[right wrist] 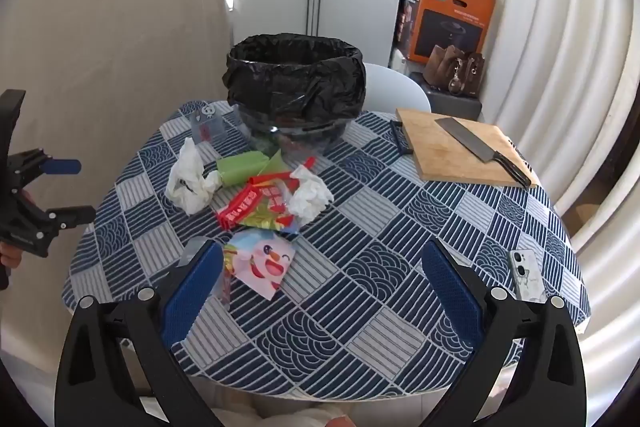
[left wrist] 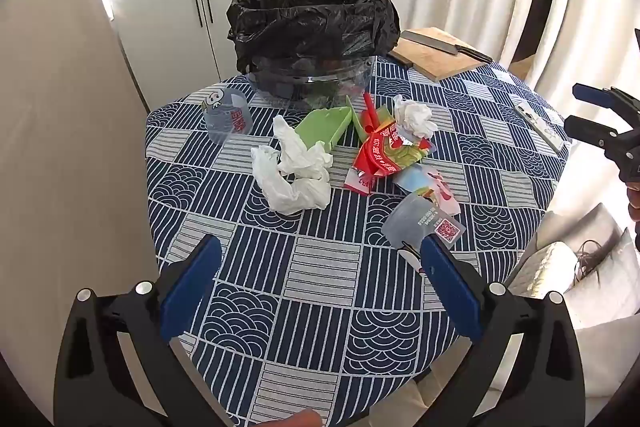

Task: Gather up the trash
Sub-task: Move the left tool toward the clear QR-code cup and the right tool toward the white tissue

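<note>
Trash pile (left wrist: pixel 344 151) sits mid-counter, just in front of the black-lined bin (left wrist: pixel 312 23): crumpled tissues (left wrist: pixel 292 175), red wrapper (left wrist: pixel 384 155), green pieces (left wrist: pixel 328 127), clear cup (left wrist: pixel 228 119). Your left tool (left wrist: pixel 320 291) and right tool (right wrist: pixel 320 287) both hang wide apart, nothing held. Risk: limp tissue may slip from your pads, and wrappers overlap, so one pinch could drag neighbours. The knife (right wrist: pixel 480 149) and phone (right wrist: pixel 526 275) are not trash; steer clear.

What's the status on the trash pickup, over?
Both tongs, left and right, open, empty. Trash pile on table, bin behind it. Path clear.
</note>
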`<action>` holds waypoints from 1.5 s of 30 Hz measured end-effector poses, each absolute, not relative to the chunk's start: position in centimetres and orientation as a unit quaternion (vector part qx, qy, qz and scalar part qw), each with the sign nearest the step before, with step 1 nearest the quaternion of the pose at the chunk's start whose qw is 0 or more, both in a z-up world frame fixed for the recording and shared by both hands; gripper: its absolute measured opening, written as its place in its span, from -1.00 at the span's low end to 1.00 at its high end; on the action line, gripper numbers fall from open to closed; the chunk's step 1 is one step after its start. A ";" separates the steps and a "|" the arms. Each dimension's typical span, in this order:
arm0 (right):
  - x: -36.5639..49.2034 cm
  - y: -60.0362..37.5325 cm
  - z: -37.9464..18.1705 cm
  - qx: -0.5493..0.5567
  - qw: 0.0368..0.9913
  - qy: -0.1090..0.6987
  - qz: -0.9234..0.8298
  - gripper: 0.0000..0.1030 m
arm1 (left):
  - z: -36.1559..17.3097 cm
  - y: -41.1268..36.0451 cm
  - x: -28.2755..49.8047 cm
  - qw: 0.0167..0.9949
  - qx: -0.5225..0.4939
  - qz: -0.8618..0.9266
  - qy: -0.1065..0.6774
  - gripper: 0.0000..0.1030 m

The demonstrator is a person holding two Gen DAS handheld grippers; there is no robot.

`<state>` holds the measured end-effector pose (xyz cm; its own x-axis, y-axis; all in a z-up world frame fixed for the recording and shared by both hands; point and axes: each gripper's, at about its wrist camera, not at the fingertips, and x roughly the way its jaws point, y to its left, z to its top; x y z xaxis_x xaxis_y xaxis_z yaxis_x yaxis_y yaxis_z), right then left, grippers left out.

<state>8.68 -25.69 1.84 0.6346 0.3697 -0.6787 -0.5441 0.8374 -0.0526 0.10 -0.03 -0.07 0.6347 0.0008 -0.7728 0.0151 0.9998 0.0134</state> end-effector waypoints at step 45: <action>20.7 -22.1 -2.2 -0.180 0.805 0.433 0.363 0.85 | -4.8 -4.0 7.2 0.856 -0.046 0.051 0.512 0.89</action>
